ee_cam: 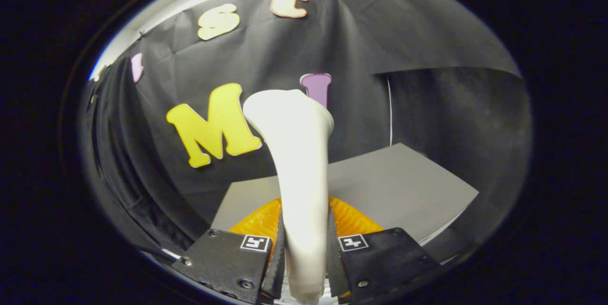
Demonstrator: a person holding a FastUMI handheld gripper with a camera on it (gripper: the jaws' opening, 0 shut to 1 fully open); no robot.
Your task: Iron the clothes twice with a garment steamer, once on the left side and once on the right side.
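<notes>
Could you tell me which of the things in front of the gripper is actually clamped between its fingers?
The white garment steamer: the gripper is closed on its handle, while the orange garment lies untouched on the grey table.

One garment steamer (301, 162), white, stands upright between my fingers. One pair of tongs (305, 267), mine, with two fingers (278, 262); both press against the steamer's handle, one on each side. Two square marker tags (255, 243), one on each half of the tongs. One orange item (259, 222) lies just beyond the fingers, showing on both sides of the handle; whether it is the clothing I cannot tell. One grey worktop (403, 186) lies under it. One black cloth wall (294, 48) stands behind.
</notes>
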